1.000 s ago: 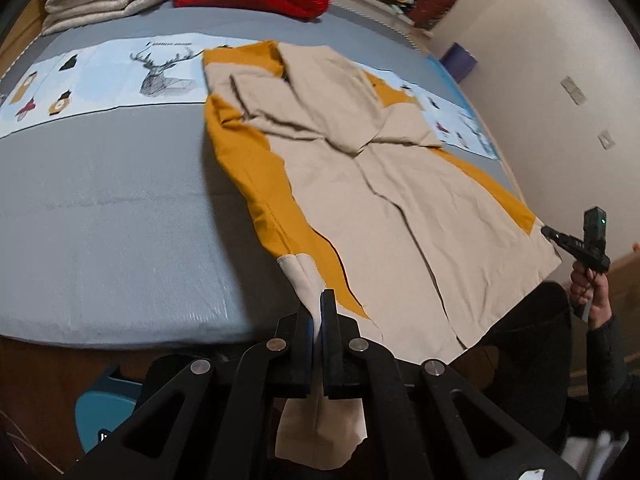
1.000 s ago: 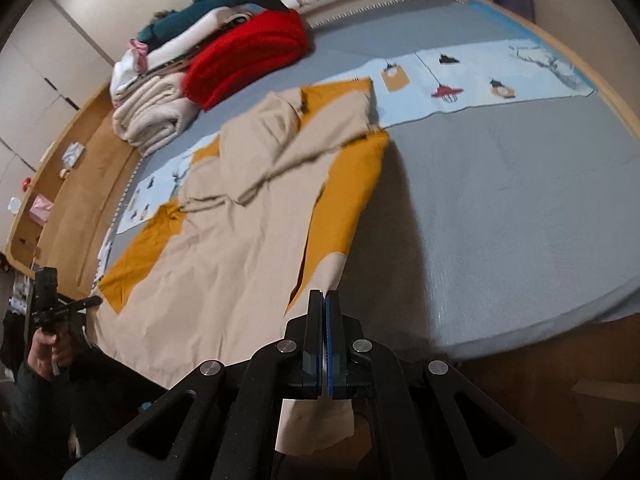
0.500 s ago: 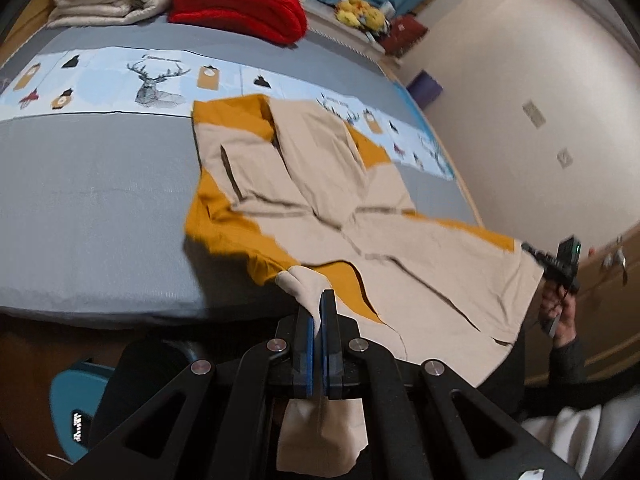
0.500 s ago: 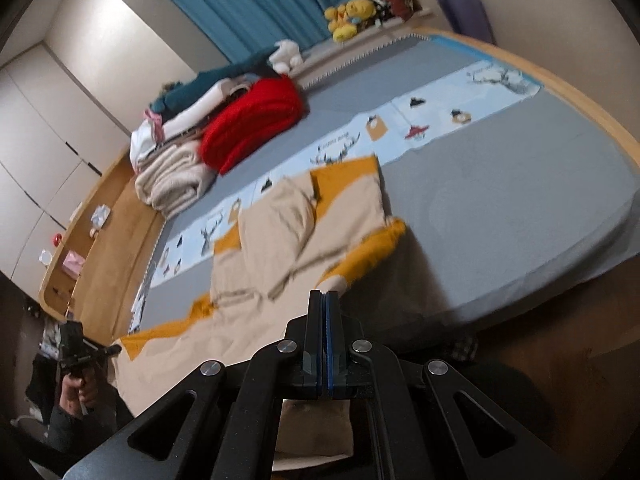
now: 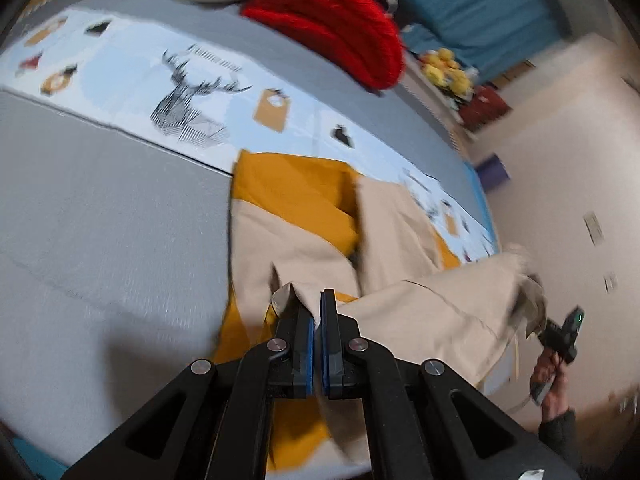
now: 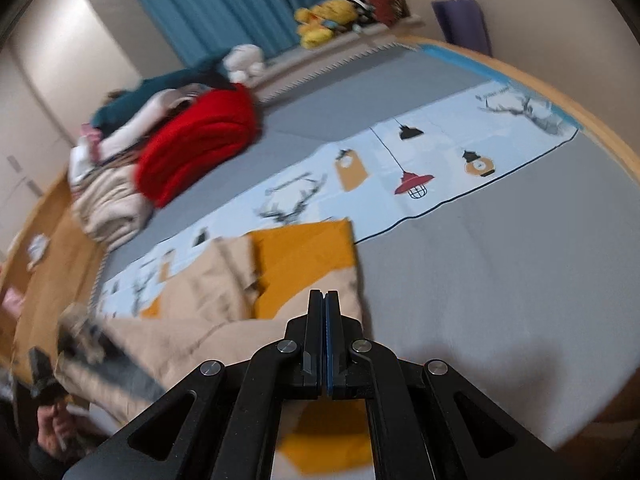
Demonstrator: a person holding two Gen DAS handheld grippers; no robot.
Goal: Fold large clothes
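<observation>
A large beige and mustard-yellow garment (image 5: 304,236) lies on the grey bed; it also shows in the right wrist view (image 6: 304,260). My left gripper (image 5: 317,304) is shut on a bottom corner of the garment, held above its upper part. My right gripper (image 6: 324,300) is shut on the other bottom corner, with cloth hanging below the jaws. The lower half of the garment is lifted and carried over the upper half. The right gripper also shows in the left wrist view (image 5: 562,332). Both views are blurred.
A red blanket (image 5: 328,20) and folded beige bedding (image 6: 112,200) are stacked at the far side of the bed. A pale blue printed strip (image 5: 168,80) crosses the grey cover (image 5: 100,220). A wooden bed edge (image 6: 600,132) runs on the right.
Both grippers have moved forward over the bed, carrying the garment's bottom hem up and over toward its collar end. The garment's lower half now lies off the bed edge no longer.
</observation>
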